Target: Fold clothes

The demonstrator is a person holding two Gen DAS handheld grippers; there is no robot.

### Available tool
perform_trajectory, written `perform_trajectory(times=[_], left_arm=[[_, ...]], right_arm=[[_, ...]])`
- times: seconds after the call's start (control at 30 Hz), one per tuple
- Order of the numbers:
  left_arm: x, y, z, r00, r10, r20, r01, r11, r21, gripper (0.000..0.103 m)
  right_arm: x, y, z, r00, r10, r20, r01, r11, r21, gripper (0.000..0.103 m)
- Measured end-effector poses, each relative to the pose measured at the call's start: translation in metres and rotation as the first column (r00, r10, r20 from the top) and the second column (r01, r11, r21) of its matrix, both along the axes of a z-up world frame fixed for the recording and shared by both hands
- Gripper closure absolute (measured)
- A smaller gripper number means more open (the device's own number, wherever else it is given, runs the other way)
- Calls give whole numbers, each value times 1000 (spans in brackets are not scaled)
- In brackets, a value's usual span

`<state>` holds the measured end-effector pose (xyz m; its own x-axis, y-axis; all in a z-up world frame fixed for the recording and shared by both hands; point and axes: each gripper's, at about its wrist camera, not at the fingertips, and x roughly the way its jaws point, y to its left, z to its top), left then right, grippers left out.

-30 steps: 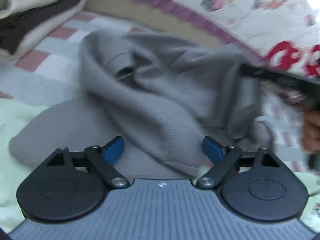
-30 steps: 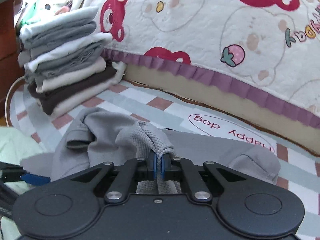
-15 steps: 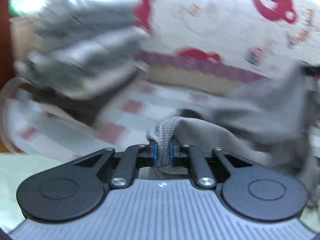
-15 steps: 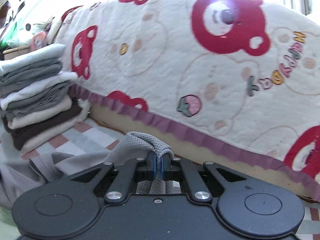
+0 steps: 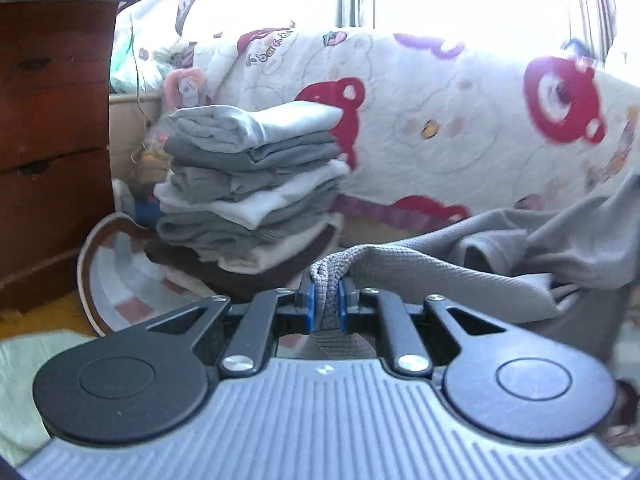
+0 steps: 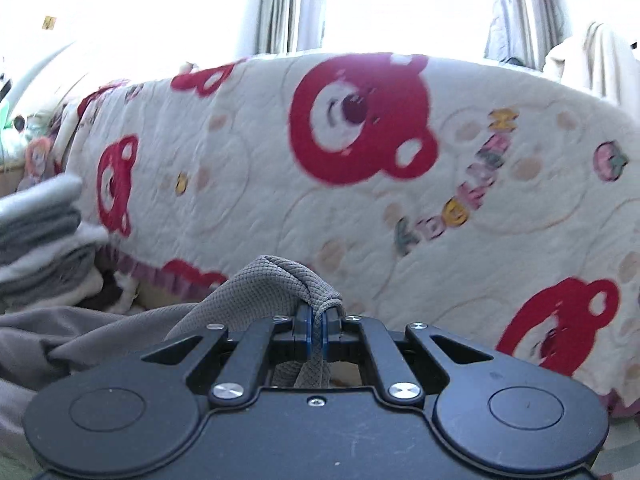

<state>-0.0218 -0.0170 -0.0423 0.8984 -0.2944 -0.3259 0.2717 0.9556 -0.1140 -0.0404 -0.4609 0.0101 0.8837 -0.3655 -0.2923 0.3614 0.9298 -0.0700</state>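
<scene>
A grey knit garment (image 5: 460, 276) hangs between my two grippers, lifted off the bed. My left gripper (image 5: 325, 306) is shut on a bunched edge of it, the cloth pinched between the blue pads. From there the fabric stretches away to the right in loose folds. In the right wrist view my right gripper (image 6: 316, 330) is shut on another bunched edge of the same grey garment (image 6: 256, 288), which trails off to the lower left. Both grippers point almost level toward the bear-print quilt.
A stack of folded clothes (image 5: 248, 188) in grey, white, cream and brown sits on the checked sheet (image 5: 116, 280) at the left. A dark wooden dresser (image 5: 52, 152) stands further left. The bear-print quilt (image 6: 360, 168) forms a wall behind. A pale green cloth (image 5: 24, 392) lies near me.
My left gripper closed on the grey garment. Both grippers rose and tilted up, lifting the garment off the bed, and the views swung from the bed surface toward the quilt and window.
</scene>
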Motion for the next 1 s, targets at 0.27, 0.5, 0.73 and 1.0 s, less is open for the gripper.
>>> perform_trajectory(times=[0.27,0.5,0.73,1.0], left_arm=[[-29,38,30,981,-156,-113,138,979,-151,93],[39,52,-30,975,42,-217,-60,996,-73,93],[115,48,-142,873,103,-477,-83,995,62,92],[115,64,-159,834,94,-544,-113,994,-2,90]], right_arm=[[-1,-1,61,995,91,-31,-94,990,-106,97],[164,12,43,963,211,-170,-218,976,-24,91],[188,40,-85,921,164,-354,-108,979,172,71],[37,20,-174,847,66,-528,70,970,233,57]])
